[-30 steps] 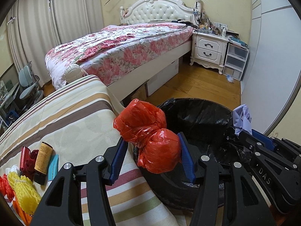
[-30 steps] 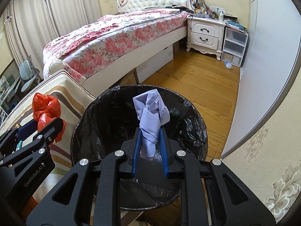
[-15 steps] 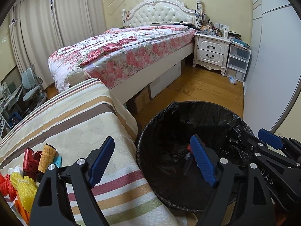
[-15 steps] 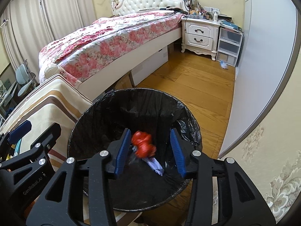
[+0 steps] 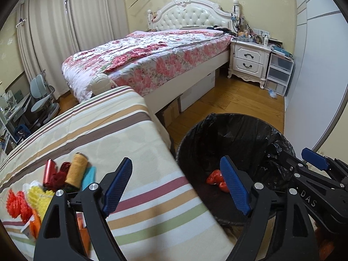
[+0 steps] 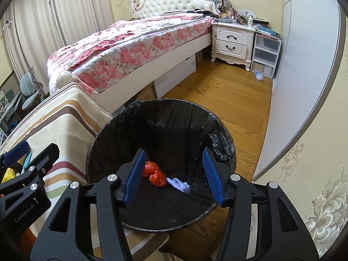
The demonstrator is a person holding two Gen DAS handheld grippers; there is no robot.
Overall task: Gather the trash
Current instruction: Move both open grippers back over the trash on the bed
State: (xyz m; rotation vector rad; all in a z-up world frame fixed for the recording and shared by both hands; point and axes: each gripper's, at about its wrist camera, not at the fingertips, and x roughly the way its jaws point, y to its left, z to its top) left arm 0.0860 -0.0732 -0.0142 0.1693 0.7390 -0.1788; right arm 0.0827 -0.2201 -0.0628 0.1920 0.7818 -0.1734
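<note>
My left gripper [image 5: 176,187] points down at a slant, jaws spread wide with nothing between the blue pads [image 5: 117,183]; they have just been opening. In the right wrist view it shows at 9 o'clock as a black frame with one blue tip.

My right gripper [image 6: 173,176] slants down too, jaws parted and empty, having just opened further. In the left wrist view it sits at 4 o'clock, one blue pad up.

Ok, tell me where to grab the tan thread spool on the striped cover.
Grip the tan thread spool across its round middle, coming from above with the open left gripper. It lies on its side, with a red spool and a teal item close alongside.
</note>
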